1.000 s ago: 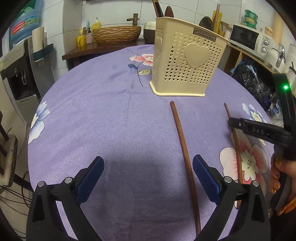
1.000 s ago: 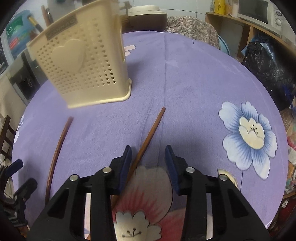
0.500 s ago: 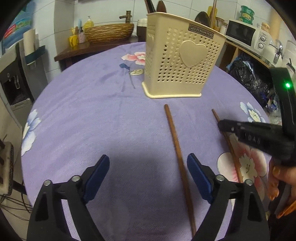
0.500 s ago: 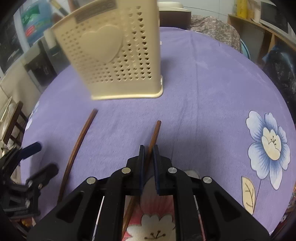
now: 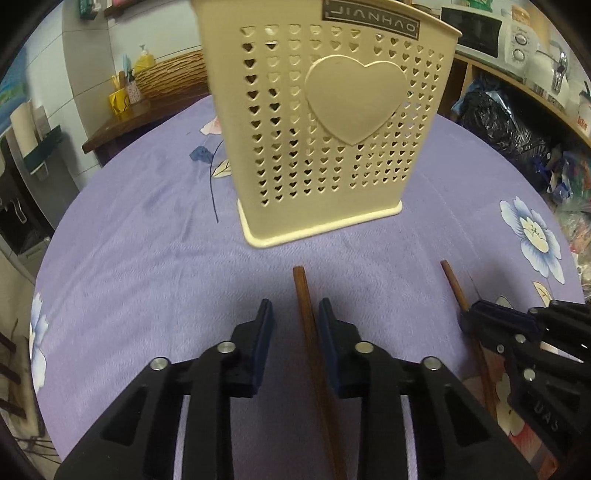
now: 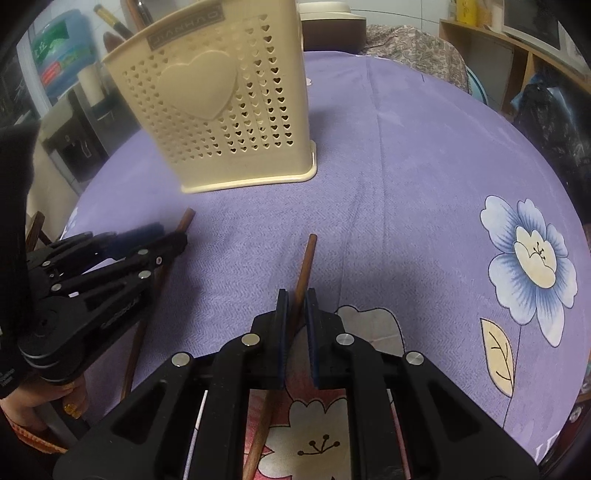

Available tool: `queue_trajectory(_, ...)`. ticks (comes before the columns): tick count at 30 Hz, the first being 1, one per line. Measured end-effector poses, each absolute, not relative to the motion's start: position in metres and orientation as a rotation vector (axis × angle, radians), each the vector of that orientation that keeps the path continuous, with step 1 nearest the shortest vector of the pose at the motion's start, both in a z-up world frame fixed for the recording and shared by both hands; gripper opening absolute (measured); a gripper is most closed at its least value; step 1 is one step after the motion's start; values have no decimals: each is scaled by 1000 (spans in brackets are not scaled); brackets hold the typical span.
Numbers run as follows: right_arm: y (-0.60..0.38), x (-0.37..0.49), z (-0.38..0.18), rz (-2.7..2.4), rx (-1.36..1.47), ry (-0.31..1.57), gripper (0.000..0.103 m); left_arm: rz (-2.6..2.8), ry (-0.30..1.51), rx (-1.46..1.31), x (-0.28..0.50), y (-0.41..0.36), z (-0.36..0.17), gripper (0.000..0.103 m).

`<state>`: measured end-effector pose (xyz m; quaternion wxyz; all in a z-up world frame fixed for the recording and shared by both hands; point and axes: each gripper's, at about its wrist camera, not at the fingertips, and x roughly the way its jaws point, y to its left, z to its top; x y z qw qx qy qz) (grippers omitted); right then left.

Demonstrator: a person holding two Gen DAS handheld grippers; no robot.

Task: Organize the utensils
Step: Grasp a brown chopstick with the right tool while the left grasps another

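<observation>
Two brown wooden chopsticks lie on the purple flowered tablecloth in front of a cream perforated utensil holder [image 5: 325,122] with a heart on its face. My left gripper [image 5: 295,317] straddles the left chopstick [image 5: 306,317]; its jaws are partly closed with a gap on the left side, the right pad close to the stick. My right gripper [image 6: 295,308] is shut on the right chopstick [image 6: 304,266], which also shows in the left wrist view [image 5: 454,284]. The holder [image 6: 221,99] stands just beyond both sticks.
The round table's cloth [image 6: 424,155] drops off at the edges. A wooden side table with a woven basket [image 5: 170,74] stands behind. Shelves with a microwave [image 5: 476,29] and black bags [image 5: 495,122] are at the right. Utensil handles [image 6: 114,22] stick out of the holder.
My left gripper moved forward and right over the left chopstick and narrowed its jaws around it. My right gripper closed onto the right chopstick and stays shut on it.
</observation>
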<state>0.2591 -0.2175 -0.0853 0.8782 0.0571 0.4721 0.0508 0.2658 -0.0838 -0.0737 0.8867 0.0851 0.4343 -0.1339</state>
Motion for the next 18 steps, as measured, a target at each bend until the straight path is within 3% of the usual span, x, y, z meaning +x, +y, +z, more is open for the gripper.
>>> queue_trajectory(3, -215, 262, -86, 94, 113, 984, 10, -278, 897, 195, 265, -89, -74, 10)
queue_trajectory(18, -223, 261, -86, 132, 182, 940, 8, -308, 871, 129, 259, -87, -68, 9)
